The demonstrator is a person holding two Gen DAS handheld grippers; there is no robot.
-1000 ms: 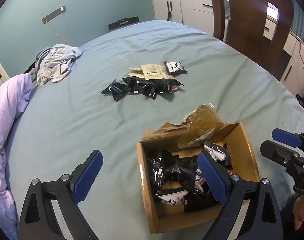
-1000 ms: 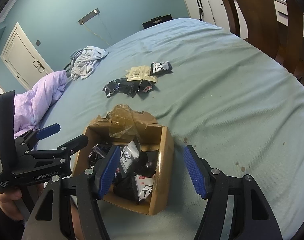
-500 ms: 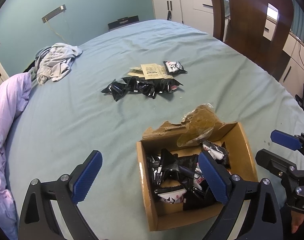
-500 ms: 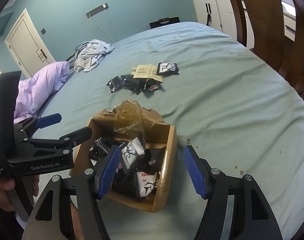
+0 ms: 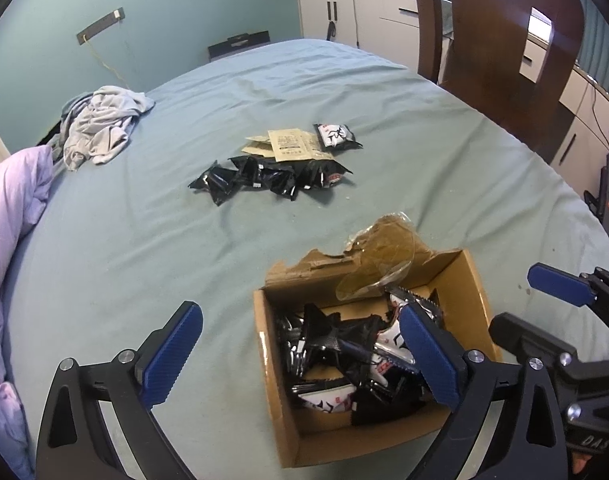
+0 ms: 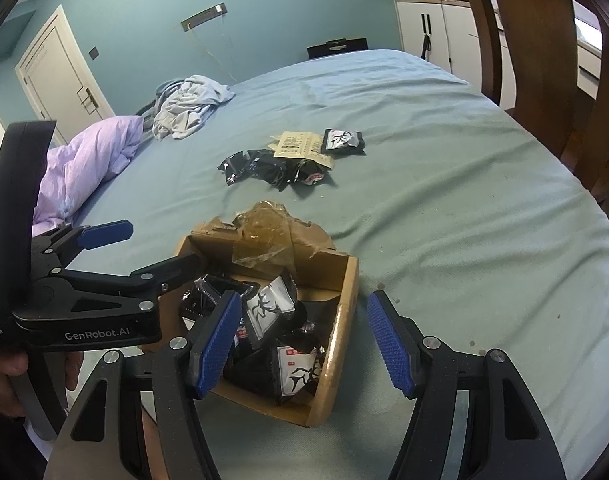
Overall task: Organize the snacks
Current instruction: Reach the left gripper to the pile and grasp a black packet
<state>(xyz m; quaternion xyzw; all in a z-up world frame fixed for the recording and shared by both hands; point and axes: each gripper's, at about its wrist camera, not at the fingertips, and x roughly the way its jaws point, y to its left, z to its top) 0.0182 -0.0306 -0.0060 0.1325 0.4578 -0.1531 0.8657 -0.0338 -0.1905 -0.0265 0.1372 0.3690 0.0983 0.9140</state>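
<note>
The snack packets [image 6: 270,312] are found in two places. Many are heaped in an open cardboard box [image 6: 344,300], and more packets [image 5: 272,176] lie in a loose pile farther away on the blue-covered surface [image 5: 144,260], well apart from the box. A crumpled clear wrap [image 6: 264,236] is stuck to the torn far flap of the box.

The right hand-held gripper [image 6: 300,344] is held just above the near right corner of the box. Its jaws are spread wide and nothing is held in them. One jaw is over the packets and the other is outside the box wall. The left hand-held gripper [image 5: 300,354] is also wide open and empty, near the left side of the box.

It is judged that a packet is about to be picked from the box. For a good grab, the right hand-held gripper should be moved over so both jaws go inside the box. One packet on top should be chosen, and it should be pinched by its flat sealed edge. The box may slide, so it could be steadied by the left one.
</note>
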